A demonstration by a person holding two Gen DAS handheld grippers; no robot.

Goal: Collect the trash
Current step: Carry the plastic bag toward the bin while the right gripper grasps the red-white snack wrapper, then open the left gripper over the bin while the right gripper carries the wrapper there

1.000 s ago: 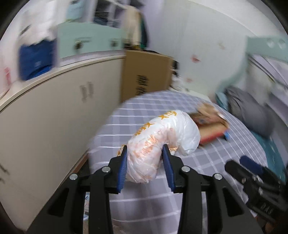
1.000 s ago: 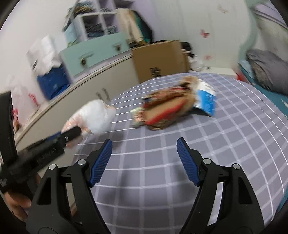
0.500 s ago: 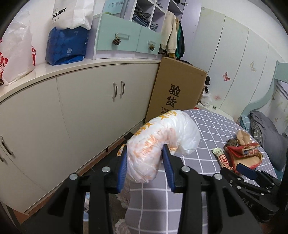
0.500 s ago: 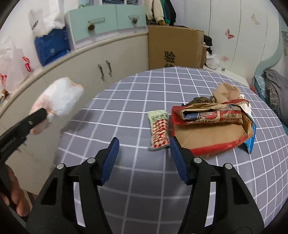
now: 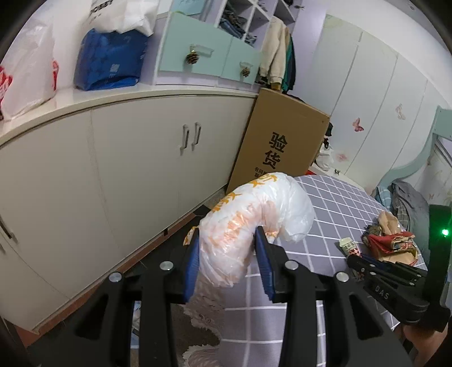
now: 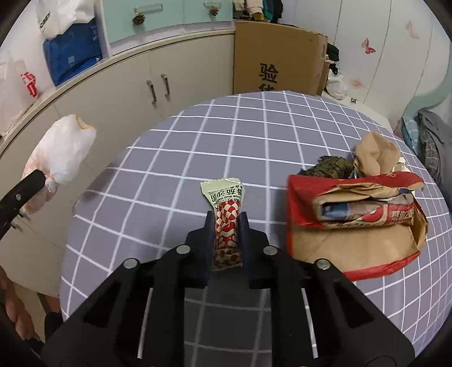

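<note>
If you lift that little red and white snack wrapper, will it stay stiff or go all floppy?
The snack wrapper looks thin and crinkly, so it will probably bend and weigh very little. The right gripper pinches its middle, so both ends may droop.

A: count on the table (image 6: 254, 135)?
B: one snack wrapper (image 6: 227, 209); one pile of crumpled paper bags (image 6: 364, 203), individual pieces can't be separated.
A: grippers?
B: two; left gripper (image 5: 227, 254), right gripper (image 6: 226, 223); one white plastic bag (image 5: 254, 214) between the left's pads.
A: background?
B: one cardboard box (image 6: 278, 56); one blue bag (image 5: 110, 59) and two white bags (image 5: 25, 76) (image 5: 121, 14) on the counter; two pinecone knobs (image 5: 192, 58) (image 5: 245, 72) on the teal drawers.
</note>
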